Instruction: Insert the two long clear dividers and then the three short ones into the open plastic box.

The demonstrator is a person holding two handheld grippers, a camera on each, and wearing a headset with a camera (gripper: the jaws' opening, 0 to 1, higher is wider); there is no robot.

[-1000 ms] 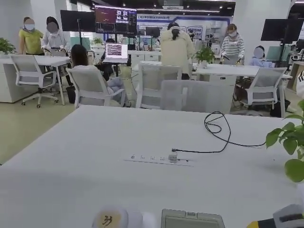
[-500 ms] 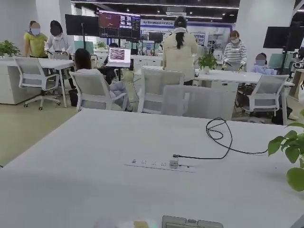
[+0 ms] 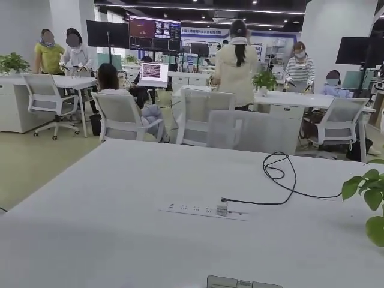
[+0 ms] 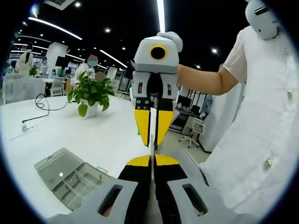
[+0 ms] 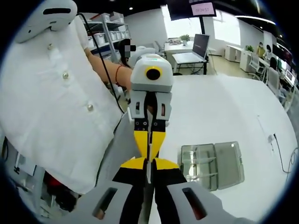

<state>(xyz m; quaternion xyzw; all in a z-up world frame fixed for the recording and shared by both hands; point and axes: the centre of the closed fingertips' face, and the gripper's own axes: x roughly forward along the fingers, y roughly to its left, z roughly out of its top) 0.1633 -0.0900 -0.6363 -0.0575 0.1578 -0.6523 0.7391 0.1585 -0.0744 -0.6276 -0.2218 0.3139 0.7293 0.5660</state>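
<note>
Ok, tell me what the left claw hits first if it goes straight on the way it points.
The right claw: it points back at the left claw, tip to tip, directly ahead in the left gripper view. Whether the tips touch is unclear.

Nothing was legible: digits on the pink-lit wall screen (image 5: 202, 8) at top, and lettering on the blue wall banner (image 3: 198, 31), were too blurred.

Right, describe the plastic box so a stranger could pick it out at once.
Start from the big white table in the open office. Near its edge by the person lies the plastic box, low and flat. It alone there is see-through grey, lid swung open flat beside its base; the potted plant and power strip sit farther off.
</note>
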